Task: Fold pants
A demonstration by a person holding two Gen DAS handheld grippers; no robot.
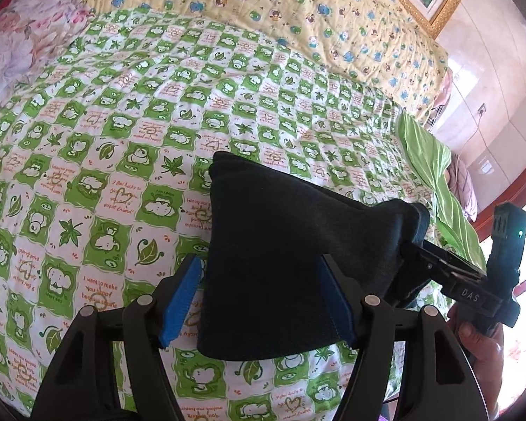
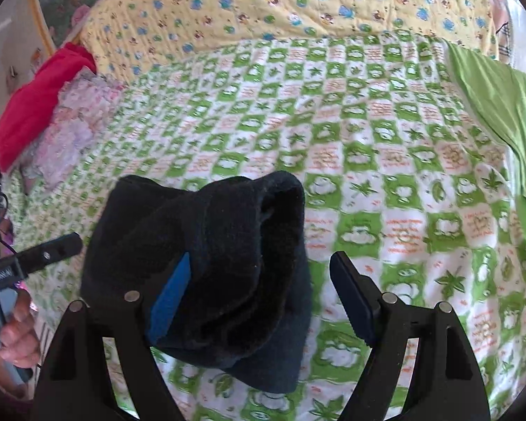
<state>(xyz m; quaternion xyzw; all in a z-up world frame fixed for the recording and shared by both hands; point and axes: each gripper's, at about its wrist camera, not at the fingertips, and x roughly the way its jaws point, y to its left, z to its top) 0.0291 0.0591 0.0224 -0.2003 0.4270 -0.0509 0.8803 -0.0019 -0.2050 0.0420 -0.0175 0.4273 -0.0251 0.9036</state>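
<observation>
The dark navy pants [image 1: 280, 245] are a folded bundle held up above the green-and-white checked bedspread [image 1: 105, 140]. My left gripper [image 1: 259, 298] is wide open, with the bundle lying between its blue pads [image 1: 182, 298]. The right gripper shows in the left wrist view [image 1: 435, 266], reaching into the bundle's right end. In the right wrist view the pants [image 2: 221, 266] drape over the left blue pad [image 2: 170, 301] of my right gripper [image 2: 263, 298], whose jaws stand wide apart. The left gripper's finger [image 2: 49, 249] shows at the left.
A yellow quilt with blue bear prints [image 1: 298, 7] lies at the head of the bed. A floral pillow [image 1: 14, 52] and red cloth [image 2: 35, 105] lie at one side. A plain green sheet [image 2: 501, 105] lies along the other side. A gold picture frame [image 1: 449, 0] hangs on the wall.
</observation>
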